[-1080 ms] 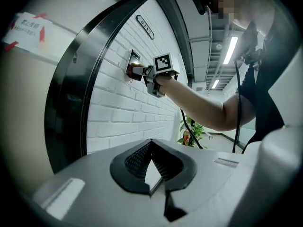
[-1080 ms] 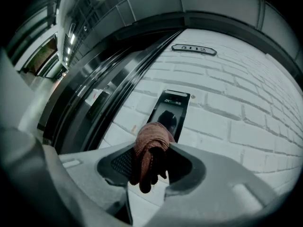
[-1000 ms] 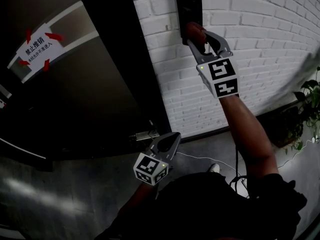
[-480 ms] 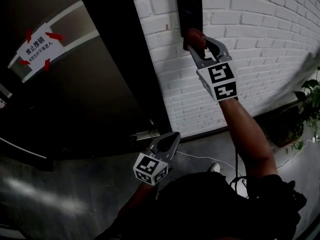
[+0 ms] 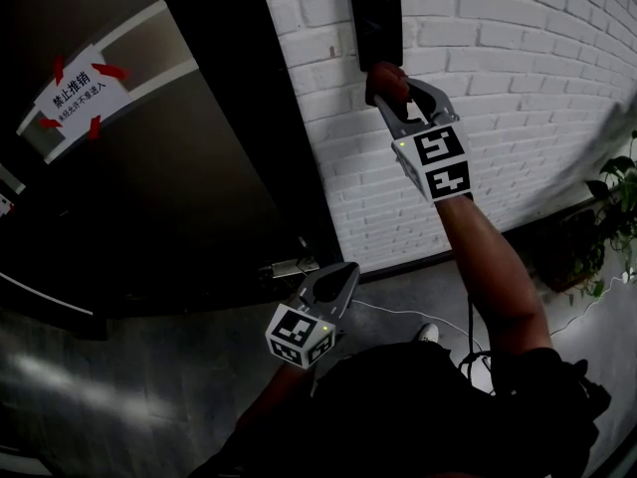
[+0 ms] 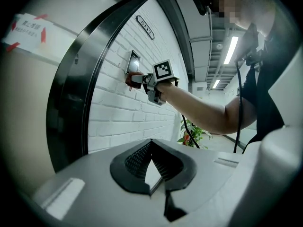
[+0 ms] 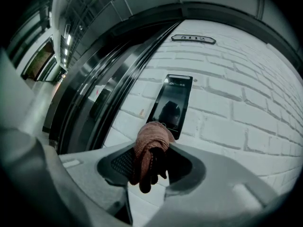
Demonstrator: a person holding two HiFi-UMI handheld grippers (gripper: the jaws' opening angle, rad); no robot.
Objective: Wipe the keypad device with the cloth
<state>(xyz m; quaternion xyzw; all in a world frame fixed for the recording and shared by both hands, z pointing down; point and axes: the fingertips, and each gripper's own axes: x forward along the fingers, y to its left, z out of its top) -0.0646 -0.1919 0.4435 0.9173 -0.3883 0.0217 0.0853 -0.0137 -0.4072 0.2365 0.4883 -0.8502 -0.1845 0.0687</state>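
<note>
White brick wall (image 5: 518,88) carries the black keypad device (image 5: 376,18) beside a dark door whose sign (image 5: 82,95) reads 禁止推销 — the right gripper (image 5: 396,88) pinches a reddish cloth (image 5: 384,76) at the device's bottom edge; the left gripper (image 5: 338,279) hangs low, jaws pressed together.

The black rectangular keypad device (image 5: 375,18) sits high on the white brick wall (image 5: 518,118), just right of the dark metal door (image 5: 179,187). A white paper sign (image 5: 80,93) is taped to the door, far left of the keypad. The right tongs (image 5: 398,86) are raised to the wall with the reddish knitted cloth (image 5: 386,76) between them, at the keypad's lower edge. The left tongs (image 5: 338,272) hang low, well below, before the foot of the door. A green potted plant (image 5: 617,207) stands at the far right by the wall, and a thin white cable (image 5: 388,317) lies on the grey floor (image 5: 149,386) along the wall's base.
</note>
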